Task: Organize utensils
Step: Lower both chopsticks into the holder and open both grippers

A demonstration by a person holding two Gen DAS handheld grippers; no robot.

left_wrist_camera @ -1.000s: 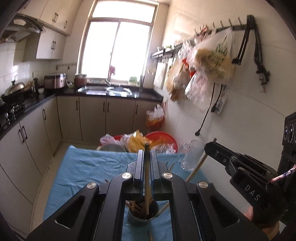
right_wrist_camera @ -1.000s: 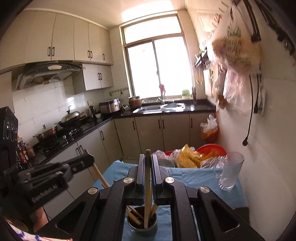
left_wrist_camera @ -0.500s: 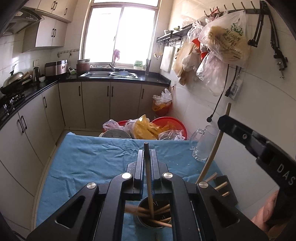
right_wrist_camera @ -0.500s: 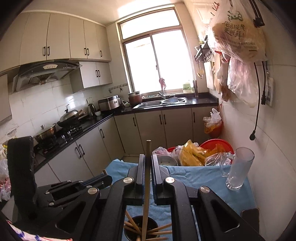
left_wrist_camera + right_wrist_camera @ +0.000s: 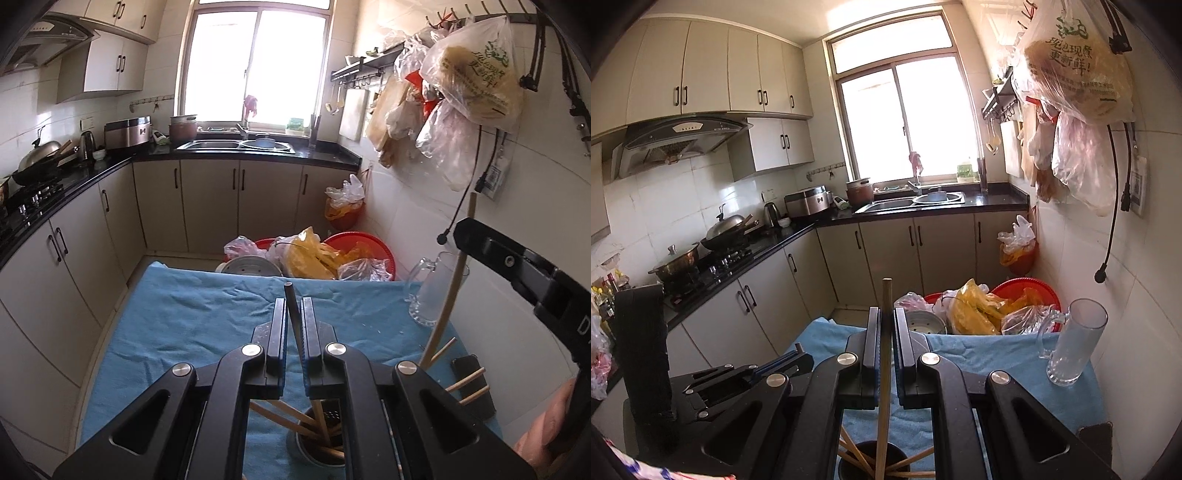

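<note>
A: Two grippers, each pinching one stick. From the left wrist camera, the left gripper (image 5: 293,325) has its jaws nearly together on a dark chopstick (image 5: 290,302) that stands upright between them, its lower end running down toward the metal cup (image 5: 314,452).

B: And the right wrist camera gives the same for the right gripper (image 5: 885,332): jaws drawn in on a pale wooden chopstick (image 5: 885,369), upright, its foot down in the cup (image 5: 871,463) at the bottom edge.

A: My view shows that pale stick from the side, though. It rises past the right gripper (image 5: 517,266) and leans slightly, which you cannot judge head-on.

B: Fair. Yours also shows loose chopsticks (image 5: 467,384) fanned out of the cup to the right, over a dark flat object (image 5: 474,387) on the blue cloth (image 5: 184,332).

A: Yours catches only a corner of that object. But it shows the left gripper (image 5: 790,363) from the side, low at the left, plus the stove and range hood.

B: The glass mug (image 5: 1071,343) appears in both, standing on the cloth near the wall, well apart from the cup.

A: A bit of hand (image 5: 546,428) on the right gripper's handle shows only in mine.
</note>
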